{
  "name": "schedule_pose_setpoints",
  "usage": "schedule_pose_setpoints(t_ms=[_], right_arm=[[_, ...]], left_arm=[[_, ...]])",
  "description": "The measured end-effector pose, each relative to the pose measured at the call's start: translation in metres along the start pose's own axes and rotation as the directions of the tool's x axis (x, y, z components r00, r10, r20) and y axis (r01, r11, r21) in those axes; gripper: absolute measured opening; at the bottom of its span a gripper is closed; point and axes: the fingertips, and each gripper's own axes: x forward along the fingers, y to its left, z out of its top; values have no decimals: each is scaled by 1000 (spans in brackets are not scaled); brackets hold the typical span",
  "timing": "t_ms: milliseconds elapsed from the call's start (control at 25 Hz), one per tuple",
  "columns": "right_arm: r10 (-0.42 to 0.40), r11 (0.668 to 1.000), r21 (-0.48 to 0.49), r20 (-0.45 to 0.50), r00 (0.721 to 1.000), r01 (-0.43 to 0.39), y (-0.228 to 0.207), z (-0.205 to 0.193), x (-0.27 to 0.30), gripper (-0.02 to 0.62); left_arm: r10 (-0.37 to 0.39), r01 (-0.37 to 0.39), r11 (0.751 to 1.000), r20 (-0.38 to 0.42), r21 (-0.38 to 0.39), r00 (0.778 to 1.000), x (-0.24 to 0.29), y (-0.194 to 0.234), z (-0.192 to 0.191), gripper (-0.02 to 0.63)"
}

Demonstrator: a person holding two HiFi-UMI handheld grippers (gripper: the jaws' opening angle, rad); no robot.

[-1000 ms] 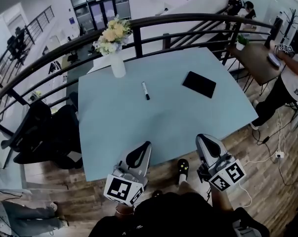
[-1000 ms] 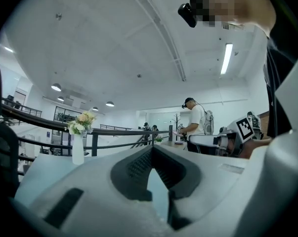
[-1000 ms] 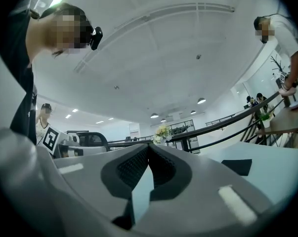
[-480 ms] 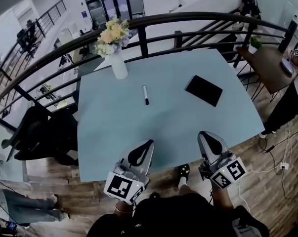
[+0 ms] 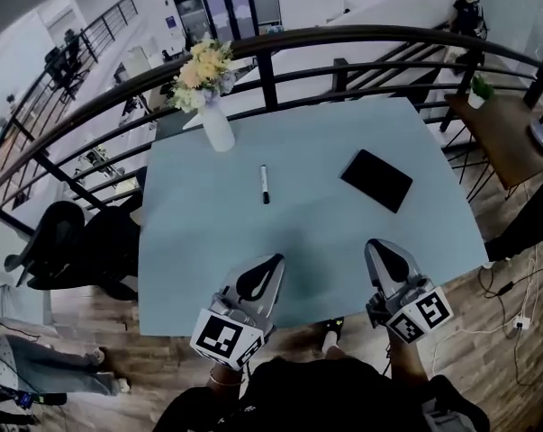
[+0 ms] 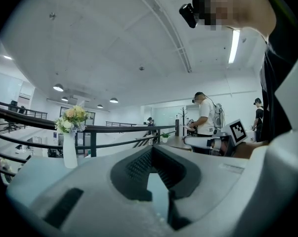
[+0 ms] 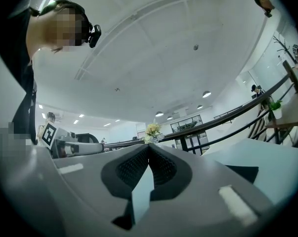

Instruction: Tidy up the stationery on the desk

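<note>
A black-and-white marker pen lies near the middle of the pale blue desk. A black notebook lies flat to its right; its dark corner shows as the notebook in the right gripper view. My left gripper hovers over the desk's near edge, jaws shut and empty. My right gripper is level beside it, also shut with nothing held. Both point toward the far side of the desk, well short of the pen and notebook.
A white vase of flowers stands at the desk's far left corner, seen as the vase in the left gripper view. A dark railing curves behind the desk. A black office chair sits left; a brown table right. Other people stand beyond.
Both grippers have moved forward over the desk's near edge, staying shut. The desk, pen and notebook now sit lower and closer in the head view.
</note>
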Motion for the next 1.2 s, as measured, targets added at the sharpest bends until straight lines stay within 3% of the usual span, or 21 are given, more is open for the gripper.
schedule_pose_setpoints(t_ms=[760, 1200], right_arm=[[118, 992, -32, -23, 993, -119, -87, 38, 26, -2], [105, 992, -67, -65, 992, -109, -140, 33, 39, 0]], left_arm=[[128, -128, 992, 5, -18, 992, 85, -2, 19, 0], [163, -164, 986, -45, -24, 986, 118, 5, -1, 2]])
